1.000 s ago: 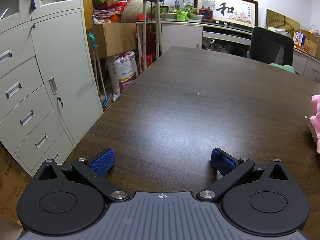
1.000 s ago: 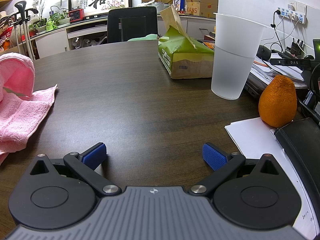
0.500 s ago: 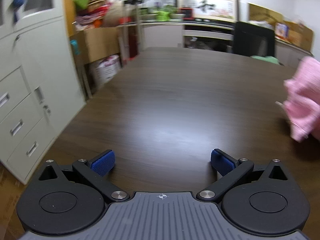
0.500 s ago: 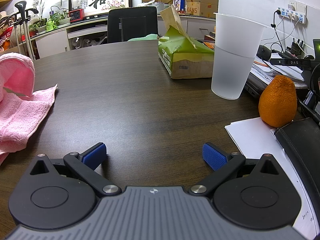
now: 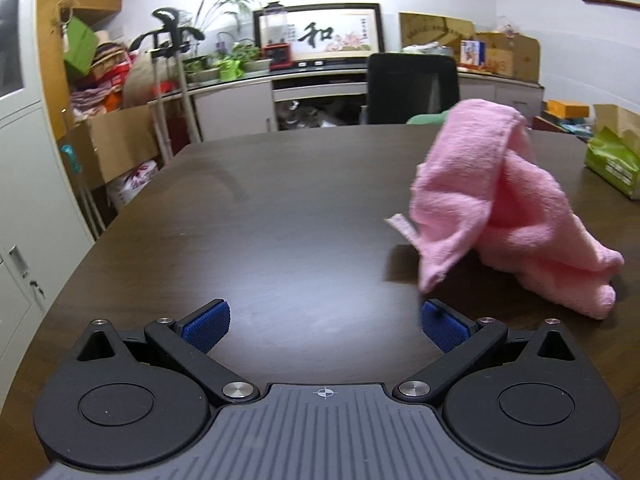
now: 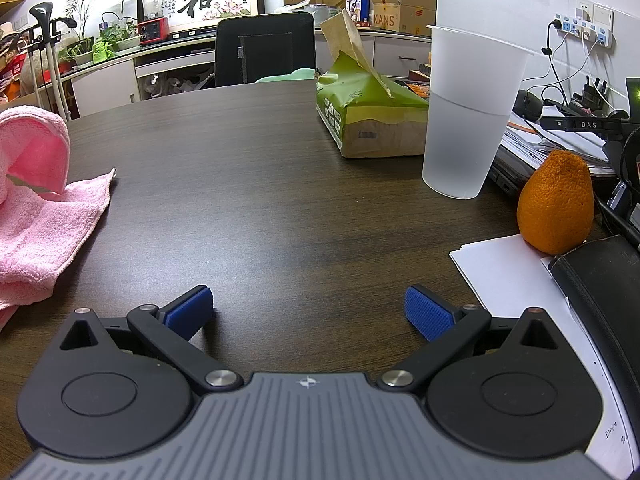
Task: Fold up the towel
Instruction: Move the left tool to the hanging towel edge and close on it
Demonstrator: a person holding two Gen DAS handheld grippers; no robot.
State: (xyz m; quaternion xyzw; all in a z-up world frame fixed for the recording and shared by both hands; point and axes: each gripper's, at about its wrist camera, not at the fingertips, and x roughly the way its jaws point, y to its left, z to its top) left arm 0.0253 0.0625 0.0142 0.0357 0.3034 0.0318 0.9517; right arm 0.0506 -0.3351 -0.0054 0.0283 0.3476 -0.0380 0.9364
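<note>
the pink towel [image 5: 508, 204] sits crumpled in a heap on the dark table [image 5: 280, 220], to the right of the left gripper [image 5: 325, 322] and far left of the right gripper [image 6: 308, 310], both spread wide and empty, likely readying to grab its corners.

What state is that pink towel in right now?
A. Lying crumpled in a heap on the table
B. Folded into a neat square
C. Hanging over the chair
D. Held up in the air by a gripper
A: the towel sits bunched up on the dark table, and both the left gripper and the right gripper are open, holding nothing.
</note>
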